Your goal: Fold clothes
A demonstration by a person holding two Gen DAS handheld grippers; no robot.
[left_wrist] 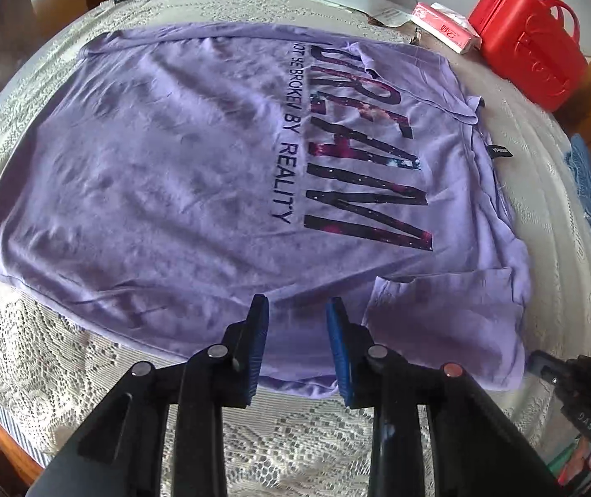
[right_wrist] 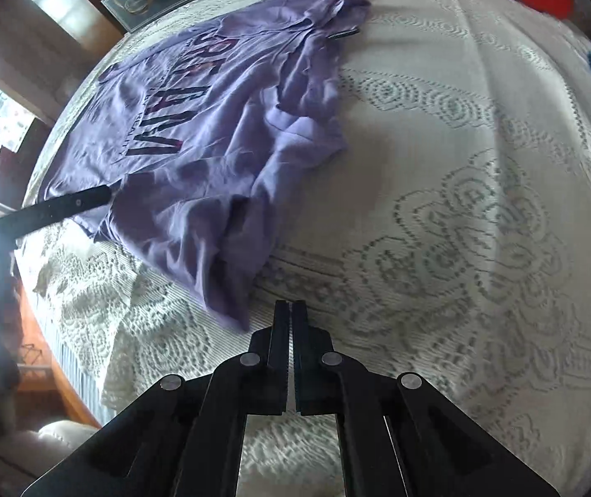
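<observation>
While the purple T-shirt (left_wrist: 179,174) lies flat, red case (left_wrist: 531,49) beyond; left claw (left_wrist: 297,310) parted, right claw (right_wrist: 291,310) closed empty.

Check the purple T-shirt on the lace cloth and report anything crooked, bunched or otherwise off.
The purple T-shirt lies mostly flat on the lace tablecloth, print up. Its near sleeve is folded over and rumpled, and the collar edge is bunched into ridges, so that side is untidy. No stains or tears are visible.

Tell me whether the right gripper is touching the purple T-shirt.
Apart. The right wrist view shows the right gripper shut with nothing between its jaws, and a strip of lace tablecloth showing between its fingertips and the purple T-shirt's nearest sleeve edge.
</observation>
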